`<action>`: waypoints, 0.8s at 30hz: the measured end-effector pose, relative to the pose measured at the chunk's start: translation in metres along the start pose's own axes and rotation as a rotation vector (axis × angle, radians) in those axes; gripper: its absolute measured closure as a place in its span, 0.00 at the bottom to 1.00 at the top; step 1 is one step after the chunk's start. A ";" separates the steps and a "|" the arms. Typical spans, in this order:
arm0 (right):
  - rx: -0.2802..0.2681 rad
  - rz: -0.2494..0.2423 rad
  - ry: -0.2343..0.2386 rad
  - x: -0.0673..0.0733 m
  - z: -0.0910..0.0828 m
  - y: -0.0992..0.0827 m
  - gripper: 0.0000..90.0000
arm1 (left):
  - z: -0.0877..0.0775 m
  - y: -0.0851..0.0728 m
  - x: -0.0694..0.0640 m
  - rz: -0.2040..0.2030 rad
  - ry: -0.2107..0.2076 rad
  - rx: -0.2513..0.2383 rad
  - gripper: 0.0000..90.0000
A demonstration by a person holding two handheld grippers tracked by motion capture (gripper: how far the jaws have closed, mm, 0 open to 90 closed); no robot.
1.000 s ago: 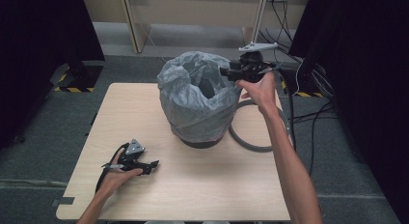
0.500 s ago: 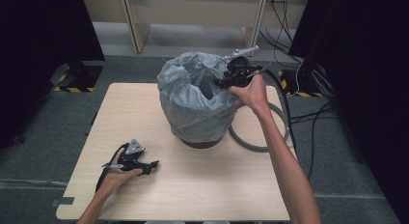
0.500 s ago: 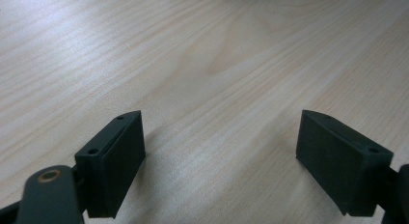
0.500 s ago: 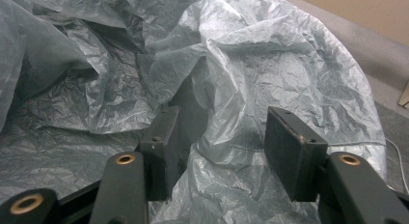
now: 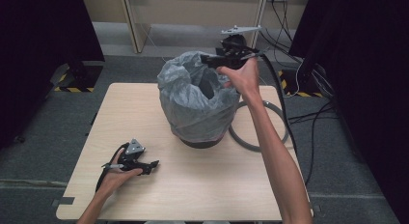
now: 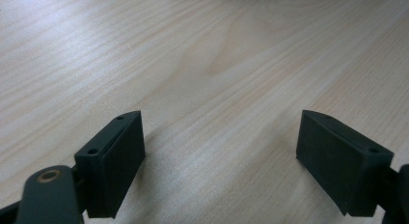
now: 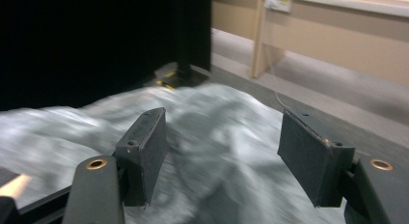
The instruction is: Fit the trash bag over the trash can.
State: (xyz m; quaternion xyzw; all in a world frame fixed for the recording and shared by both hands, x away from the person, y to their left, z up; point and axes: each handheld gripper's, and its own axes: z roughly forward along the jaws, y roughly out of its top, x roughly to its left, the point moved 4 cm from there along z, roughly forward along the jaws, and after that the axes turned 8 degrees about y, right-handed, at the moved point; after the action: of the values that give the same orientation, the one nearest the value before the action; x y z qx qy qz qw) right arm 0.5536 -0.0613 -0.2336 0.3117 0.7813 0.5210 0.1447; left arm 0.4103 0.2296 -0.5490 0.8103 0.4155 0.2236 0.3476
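A: Hovering over the far rim of the bin, the right gripper [image 5: 210, 60] is standing with its jaws spread — they have just been opening, and nothing is sitting between them.

B: So it is letting go of the liner?

A: That is how I am reading it. In the right gripper view the grey bag [image 7: 207, 151] is lying below and beyond the pads, blurred, with nothing pinching it.

B: And the other hand?

A: The left gripper [image 5: 153, 164] is resting low at the near left of the bench [image 5: 193, 195], jaws wide apart, nothing between them but bare wood. It is sitting well apart from the bin.

B: Where is the bag now?

A: In the high view the grey bag is draping over the round bin [image 5: 200, 143] in the middle of the bench, its mouth open upward and its skirt covering most of the wall — only a dark band at the base is showing.

B: So the lining is nearly finished?

A: I am judging so. What seems left is smoothing the rumpled rim. A grey hose loop [image 5: 260, 147] is lying just beside the bin.
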 end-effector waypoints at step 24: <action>-0.092 0.007 0.202 0.044 0.005 0.007 0.39 | 0.000 0.000 0.000 -0.004 0.003 0.001 0.18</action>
State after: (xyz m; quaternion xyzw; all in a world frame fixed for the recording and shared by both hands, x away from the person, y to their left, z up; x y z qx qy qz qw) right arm 0.5253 -0.0277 -0.2252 0.2533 0.7662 0.5855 0.0778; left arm 0.4107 0.2298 -0.5490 0.8094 0.4176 0.2240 0.3469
